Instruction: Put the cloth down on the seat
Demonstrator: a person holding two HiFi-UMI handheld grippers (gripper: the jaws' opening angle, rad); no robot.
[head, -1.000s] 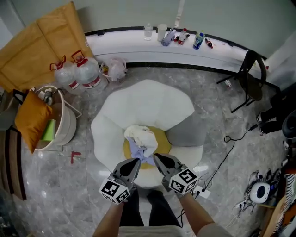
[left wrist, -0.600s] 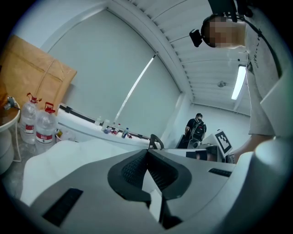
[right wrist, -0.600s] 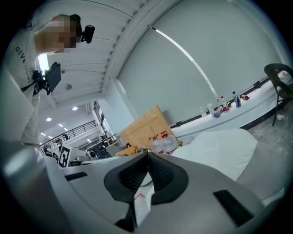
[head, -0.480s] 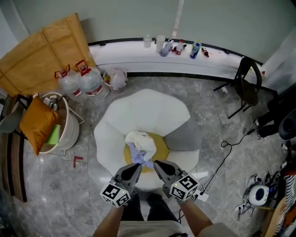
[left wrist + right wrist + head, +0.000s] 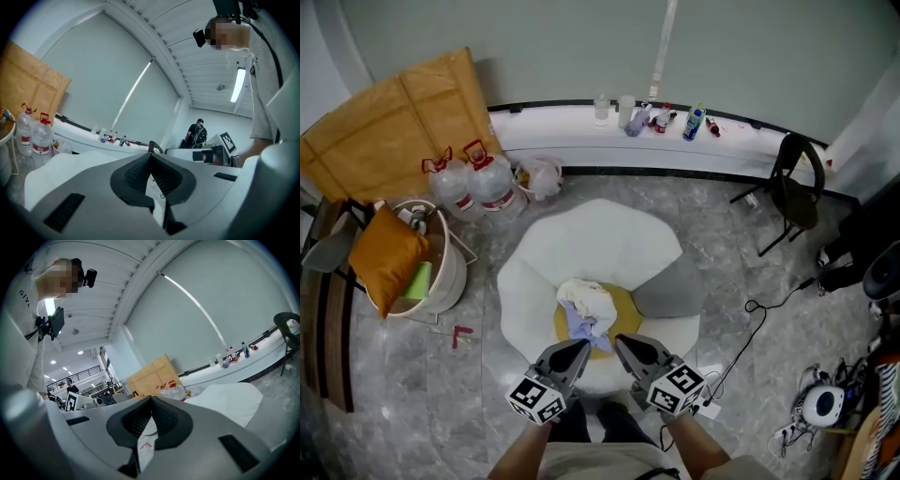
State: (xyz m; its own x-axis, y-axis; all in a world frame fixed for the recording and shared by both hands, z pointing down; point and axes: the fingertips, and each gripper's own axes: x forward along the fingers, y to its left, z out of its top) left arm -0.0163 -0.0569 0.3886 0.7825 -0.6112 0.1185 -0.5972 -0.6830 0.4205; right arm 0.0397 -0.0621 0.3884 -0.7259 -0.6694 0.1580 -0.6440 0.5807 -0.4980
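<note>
Both claws are closed on nothing. The left gripper (image 5: 578, 347) has its ribbed pads meeting at the tips, and the right gripper (image 5: 622, 341) is the same. In the head view they sit side by side at the near edge of the seat (image 5: 591, 234), angled towards each other, with the marker cubes nearest the person.

The cloth (image 5: 586, 302) lies just beyond the tips, apart from both. It is a crumpled heap, cream-white on its far part with a pale lilac fold on the near side. It rests on the round yellow cushion (image 5: 626, 305) in the middle of the seat, covering the cushion's left half.

The seat is a broad white, petal-shaped chair. A grey cushion (image 5: 670, 286) leans on its right side.

To the left on the marble floor are two water jugs (image 5: 473, 183) with red handles. Near them is a white tub (image 5: 450, 272) with an orange pillow (image 5: 384, 258) resting on it, and large brown cardboard sheets (image 5: 394, 112) lean on the wall behind. A curved white ledge (image 5: 562, 127) along the far wall carries small bottles (image 5: 692, 122). A black chair (image 5: 792, 183) stands far right, and a black cable (image 5: 759, 319) trails across the floor right of the seat.
</note>
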